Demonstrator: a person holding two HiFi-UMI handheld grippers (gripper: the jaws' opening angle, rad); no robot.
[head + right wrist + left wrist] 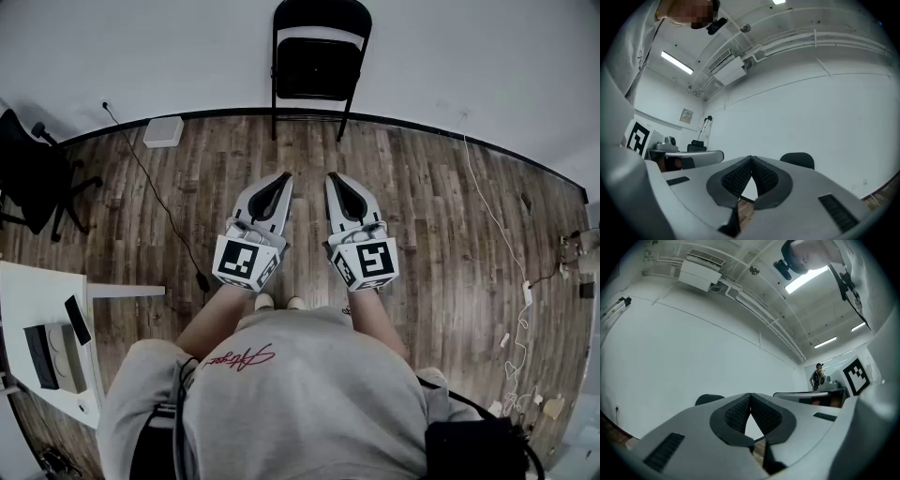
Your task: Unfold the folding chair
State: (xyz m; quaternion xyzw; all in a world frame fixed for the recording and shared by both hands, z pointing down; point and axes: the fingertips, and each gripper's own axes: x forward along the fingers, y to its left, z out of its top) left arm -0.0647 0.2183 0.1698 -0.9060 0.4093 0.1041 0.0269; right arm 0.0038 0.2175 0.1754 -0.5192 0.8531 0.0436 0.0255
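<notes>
Looking down past a grey sweatshirt [300,394] and the toes of two pale shoes [265,302], the head view shows both grippers held out side by side above the wooden floor [441,234], close but apart. The left gripper [284,176] is clenched, its ribbed pads meeting at the tips with nothing between them, and the right gripper [335,176] is clenched and empty in the same way. A white table [42,291] stands at the person's left, with a black office chair [28,173] further along that side and a thin cable [155,197] trailing over the boards. Well beyond the gripper tips, straight ahead, the folding chair [319,66] stands upright against the white wall [487,56], untouched by either gripper. It is black, and its seat lies flat within the frame — not yet unfolded. A small white box [164,131] sits by the baseboard to its left.
</notes>
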